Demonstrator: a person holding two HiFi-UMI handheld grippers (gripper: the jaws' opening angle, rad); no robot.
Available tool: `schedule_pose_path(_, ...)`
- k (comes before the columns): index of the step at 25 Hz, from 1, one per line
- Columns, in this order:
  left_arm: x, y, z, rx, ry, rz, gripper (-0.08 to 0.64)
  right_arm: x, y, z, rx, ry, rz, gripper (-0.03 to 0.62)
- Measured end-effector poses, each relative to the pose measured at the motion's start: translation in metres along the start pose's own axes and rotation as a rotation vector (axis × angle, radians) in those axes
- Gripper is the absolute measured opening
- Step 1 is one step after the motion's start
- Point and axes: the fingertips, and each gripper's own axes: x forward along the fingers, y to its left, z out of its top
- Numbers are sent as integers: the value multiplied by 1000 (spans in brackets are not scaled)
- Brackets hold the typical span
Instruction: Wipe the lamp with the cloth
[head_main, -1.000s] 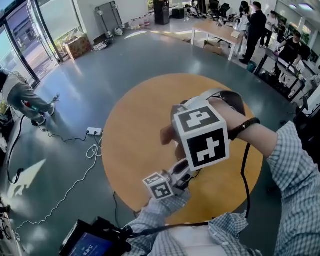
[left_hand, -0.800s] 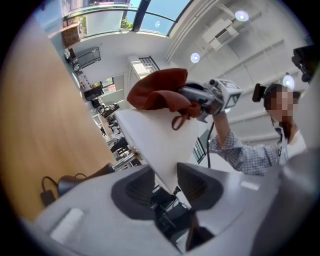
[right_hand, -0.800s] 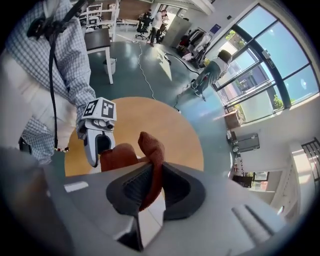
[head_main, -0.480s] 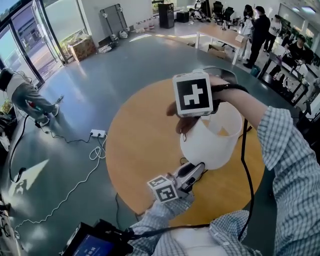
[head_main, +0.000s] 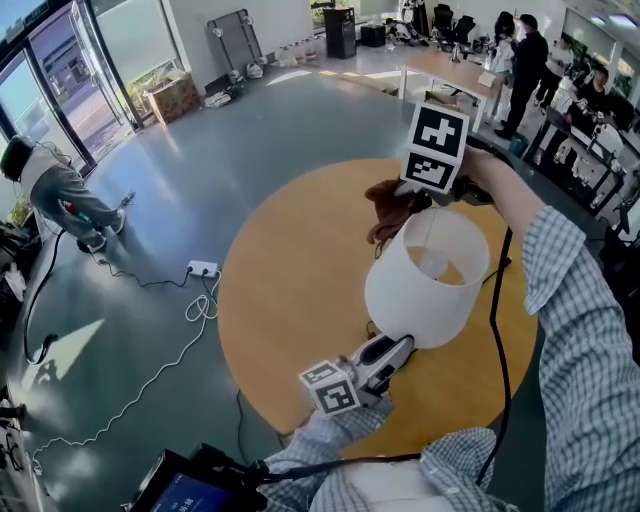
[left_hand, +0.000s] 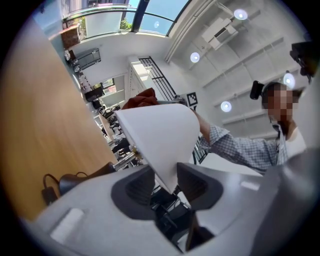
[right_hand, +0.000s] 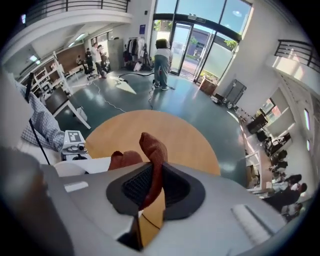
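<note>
The left gripper (left_hand: 169, 186) clamps the lamp (left_hand: 160, 132) at centre frame by its shade's narrow end, likely light and dentable; the right gripper (right_hand: 156, 184) pinches the limp cloth (right_hand: 151, 150).

bare tabletop (head_main: 280, 290) left of lampshade (head_main: 412, 300), black cable (head_main: 495, 320) hanging right

The lamp (head_main: 425, 280) is held above the desk (head_main: 290, 290), its near end in the left claw (head_main: 392, 350). The cloth (head_main: 388, 212) is pinched in the right claw (head_main: 412, 203) at the lamp's far rim. 1 power strip (head_main: 203, 268) lies on the floor (head_main: 200, 150), left of the desk.
</note>
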Motion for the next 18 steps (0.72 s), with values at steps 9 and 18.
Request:
schedule_pose_path(9,1,-1,1,-5,6,10,141,-10,-25,-61,237,-139,19,49)
schedule_pose_path(18,-6,-1,0,-6,19,10,141,-14,18,-134,298,-266,-65,49)
